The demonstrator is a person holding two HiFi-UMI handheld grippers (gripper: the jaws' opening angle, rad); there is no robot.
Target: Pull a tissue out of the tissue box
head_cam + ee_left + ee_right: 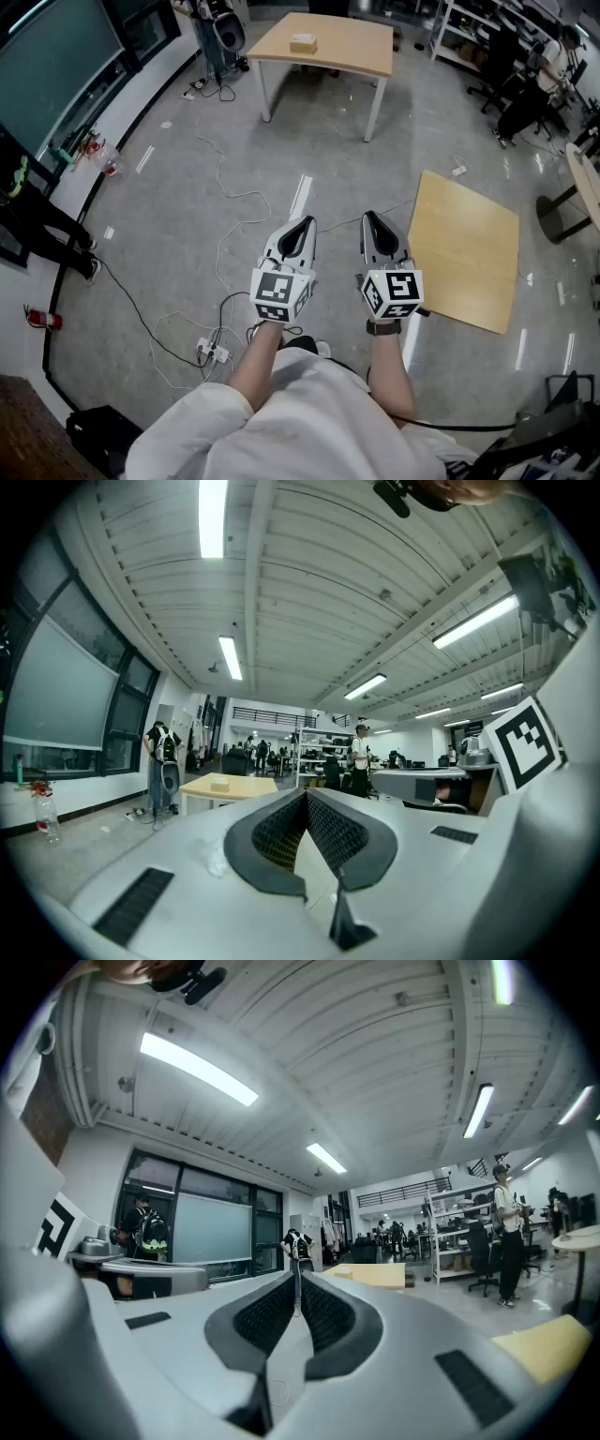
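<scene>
The tissue box (303, 43) is a small pale box on a light wooden table (352, 52) far ahead across the room. Both grippers are held level over the floor, well short of that table. My left gripper (302, 225) is shut with nothing between its jaws, and so is my right gripper (372, 217). In the left gripper view the left gripper (307, 790) points toward the table (234, 788) and the box (219, 782), which show small and left of the tips. In the right gripper view the right gripper (295, 1274) has the table (380, 1277) and box (343, 1272) just right of its tips.
A square wooden board (466, 248) lies on the floor to the right. Cables (225, 202) and a power strip (214, 352) trail over the floor at left. A speaker stand (228, 36) is left of the table. Office chairs and a person (525, 89) are at the far right.
</scene>
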